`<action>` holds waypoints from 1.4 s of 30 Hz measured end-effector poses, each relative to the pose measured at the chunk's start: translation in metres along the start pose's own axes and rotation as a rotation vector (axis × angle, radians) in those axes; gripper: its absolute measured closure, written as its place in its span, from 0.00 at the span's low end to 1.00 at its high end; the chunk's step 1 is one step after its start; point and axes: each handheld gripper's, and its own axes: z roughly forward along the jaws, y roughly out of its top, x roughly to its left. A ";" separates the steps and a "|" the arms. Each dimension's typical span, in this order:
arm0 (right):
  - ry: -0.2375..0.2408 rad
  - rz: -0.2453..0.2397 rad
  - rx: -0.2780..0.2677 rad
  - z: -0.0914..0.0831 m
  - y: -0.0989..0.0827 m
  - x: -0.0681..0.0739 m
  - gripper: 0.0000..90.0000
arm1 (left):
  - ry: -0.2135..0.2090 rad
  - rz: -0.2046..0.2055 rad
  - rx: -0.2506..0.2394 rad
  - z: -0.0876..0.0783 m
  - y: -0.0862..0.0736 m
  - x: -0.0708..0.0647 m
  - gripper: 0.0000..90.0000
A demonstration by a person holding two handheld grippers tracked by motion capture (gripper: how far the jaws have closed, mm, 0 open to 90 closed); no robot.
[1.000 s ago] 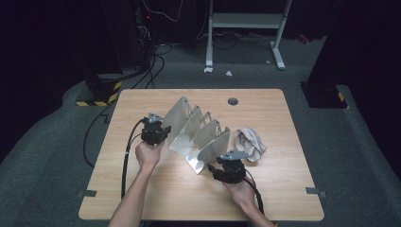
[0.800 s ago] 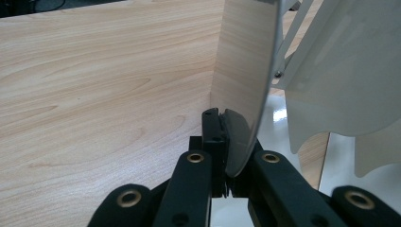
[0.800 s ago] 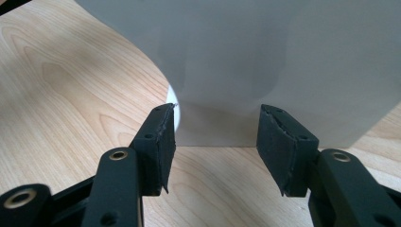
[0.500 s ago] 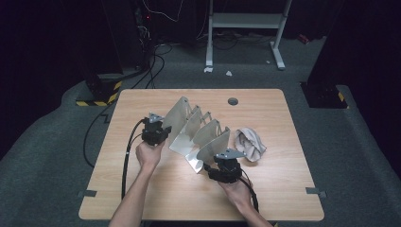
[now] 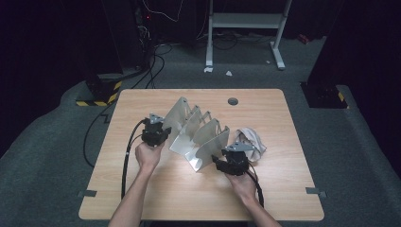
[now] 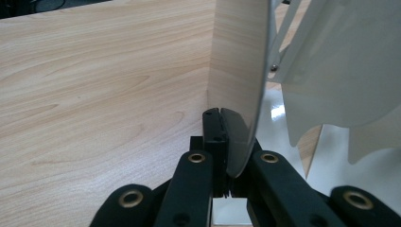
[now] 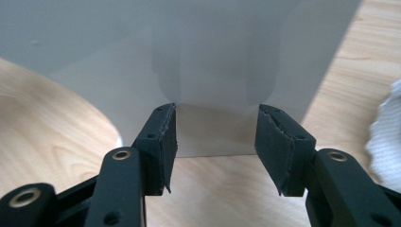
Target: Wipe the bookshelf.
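Observation:
A shiny metal rack [image 5: 196, 130] of several upright plates stands mid-table. My left gripper [image 5: 161, 131] is at its left end, shut on the edge of the end plate [image 6: 239, 71]; in the left gripper view, the left gripper [image 6: 220, 113] pinches that thin edge. My right gripper [image 5: 223, 158] is at the rack's near right end, facing the front plate [image 7: 189, 56]. In its own view, the right gripper [image 7: 215, 130] stands open; its jaws have just been closing a little, the plate's low edge between them, pads not touching it.
A crumpled white cloth [image 5: 250, 139] lies on the wooden table [image 5: 142, 189] just right of the rack, and the cloth [image 7: 385, 137] is close to my right jaw. A round cable hole [image 5: 232, 100] sits near the far edge. Cables trail off the left.
The right gripper has edged slightly closer to the rack's front plate. The left gripper and the rack have stayed where they were.

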 end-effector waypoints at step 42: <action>-0.006 0.010 0.011 0.001 -0.006 0.011 0.52 | 0.015 -0.069 -0.011 0.000 -0.012 -0.005 0.77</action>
